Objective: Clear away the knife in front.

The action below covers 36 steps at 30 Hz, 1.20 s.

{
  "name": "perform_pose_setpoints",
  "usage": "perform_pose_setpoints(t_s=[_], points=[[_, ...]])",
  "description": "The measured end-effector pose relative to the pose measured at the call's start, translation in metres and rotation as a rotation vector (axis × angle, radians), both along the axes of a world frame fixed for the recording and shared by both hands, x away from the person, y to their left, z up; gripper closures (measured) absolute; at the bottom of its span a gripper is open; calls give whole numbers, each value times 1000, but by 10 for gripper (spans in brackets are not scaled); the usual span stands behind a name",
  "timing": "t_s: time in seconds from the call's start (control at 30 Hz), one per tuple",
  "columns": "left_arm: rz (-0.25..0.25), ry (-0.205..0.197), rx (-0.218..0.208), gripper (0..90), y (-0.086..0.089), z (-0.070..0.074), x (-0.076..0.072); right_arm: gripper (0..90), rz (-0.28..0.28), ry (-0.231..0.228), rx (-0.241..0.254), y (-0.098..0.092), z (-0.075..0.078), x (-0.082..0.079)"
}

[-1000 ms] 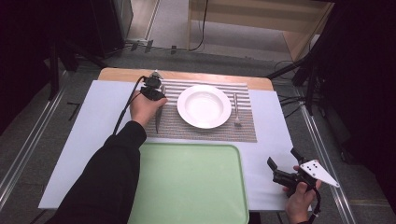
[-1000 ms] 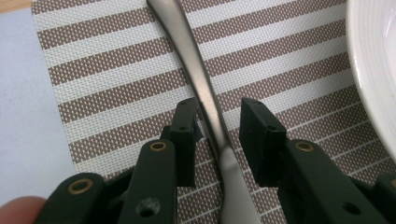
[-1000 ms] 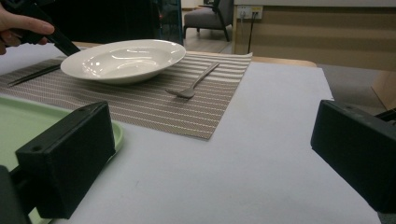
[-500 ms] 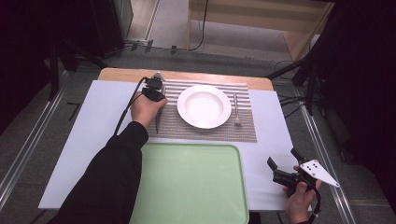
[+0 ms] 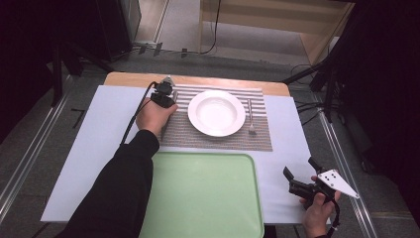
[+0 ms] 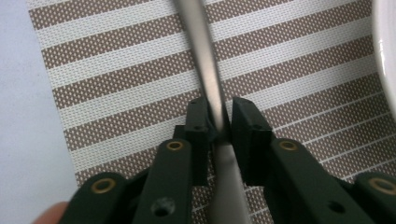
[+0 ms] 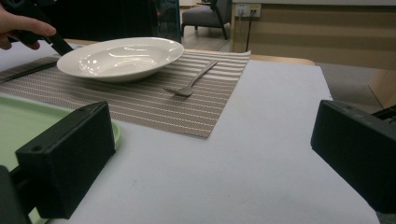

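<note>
A silver utensil (image 6: 205, 56) lies along the striped placemat (image 6: 116, 70), left of the white plate (image 5: 216, 112). My left gripper (image 6: 217, 123) is down over the utensil with the handle between its jaws. The jaws have just been closing; the left pad touches the metal and a thin dark gap shows at the right pad. In the high view the left gripper (image 5: 164, 91) sits at the placemat's far left corner, under the person's hand. My right gripper (image 5: 299, 167) is held near the table's front right corner, jaws wide open and empty.
A fork (image 5: 251, 116) lies on the placemat (image 5: 218, 141) right of the plate. A pale green tray (image 5: 203, 193) sits at the front centre. The white tabletop (image 5: 104, 129) spreads to both sides. Past the far edge are floor cables and wooden furniture.
</note>
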<state>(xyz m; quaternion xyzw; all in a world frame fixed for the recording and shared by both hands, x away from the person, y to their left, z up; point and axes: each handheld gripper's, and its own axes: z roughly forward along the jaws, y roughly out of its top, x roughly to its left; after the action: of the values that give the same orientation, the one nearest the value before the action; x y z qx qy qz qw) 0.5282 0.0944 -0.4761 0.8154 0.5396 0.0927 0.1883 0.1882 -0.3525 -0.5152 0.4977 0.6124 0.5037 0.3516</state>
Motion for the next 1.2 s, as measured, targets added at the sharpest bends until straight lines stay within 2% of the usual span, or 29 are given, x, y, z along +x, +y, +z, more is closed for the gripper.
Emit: perform_pose_setpoints(t_s=[0.3,0.47,0.6,0.87,1.0,1.2], points=[[12,7,18,788,-3,1,0,0,3,2,4,0,0,0],[8,-2,13,787,-2,0,-1,0,3,7,1,0,0,0],[-15,-21,50,788,-6,0,-3,0,4,7,-2,0,0,1],[-57,-23,28,794,-1,0,-2,0,10,13,2,0,0,1],[-71,-34,32,795,-2,0,-5,0,13,11,3,-1,0,1],[-92,-55,11,794,0,1,-11,0,17,11,6,-1,0,1]])
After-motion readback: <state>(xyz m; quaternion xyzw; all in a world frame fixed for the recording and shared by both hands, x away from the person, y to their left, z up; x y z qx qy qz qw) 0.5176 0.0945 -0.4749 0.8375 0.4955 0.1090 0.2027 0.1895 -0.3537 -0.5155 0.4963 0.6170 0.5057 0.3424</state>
